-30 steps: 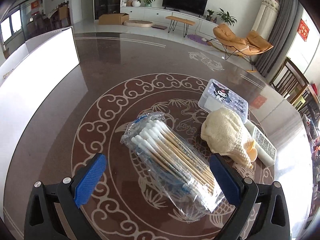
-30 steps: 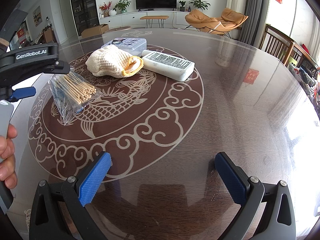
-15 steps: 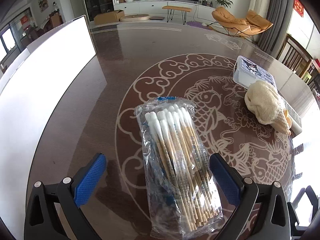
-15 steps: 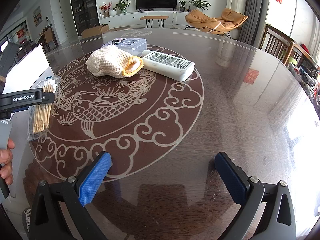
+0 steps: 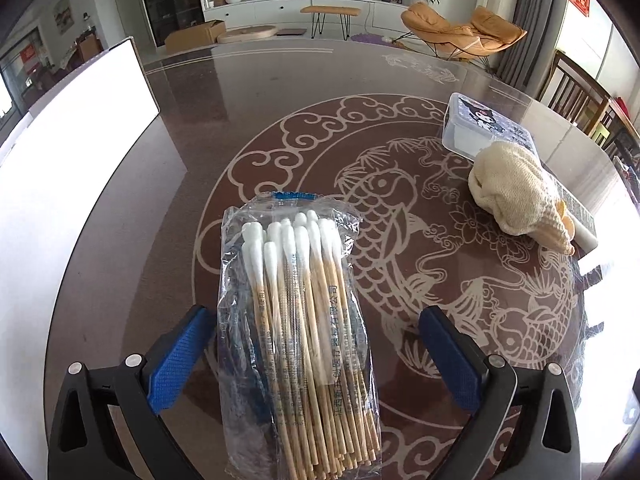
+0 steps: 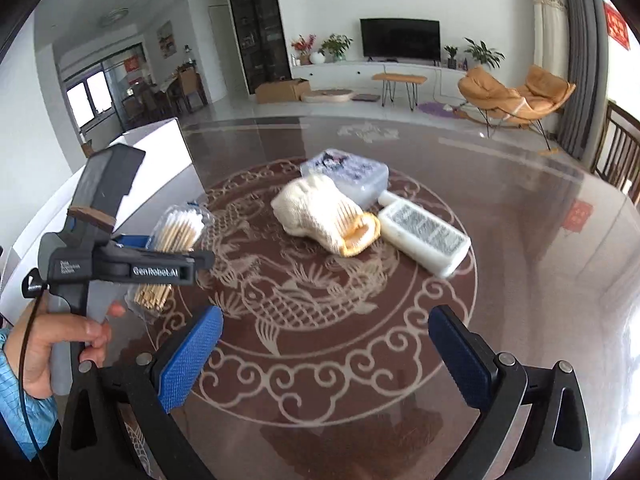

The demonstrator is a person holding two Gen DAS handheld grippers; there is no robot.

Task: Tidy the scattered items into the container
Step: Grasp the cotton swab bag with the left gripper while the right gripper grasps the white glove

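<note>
the bag of cotton swabs (image 5: 296,332) sits between the fingers of the left gripper (image 5: 316,344), over the left side of the table (image 5: 280,92) near the white container (image 5: 68,152). the jaws stand wide, neither blue pad (image 5: 178,360) visibly pressing the bag, so i cannot tell what carries it. it looks light, the film slippery and crinkly, the sticks stiff; best pinched across the middle of the bundle. the right gripper (image 6: 324,356) is open and empty, its fingers wide apart above the near edge.
</note>
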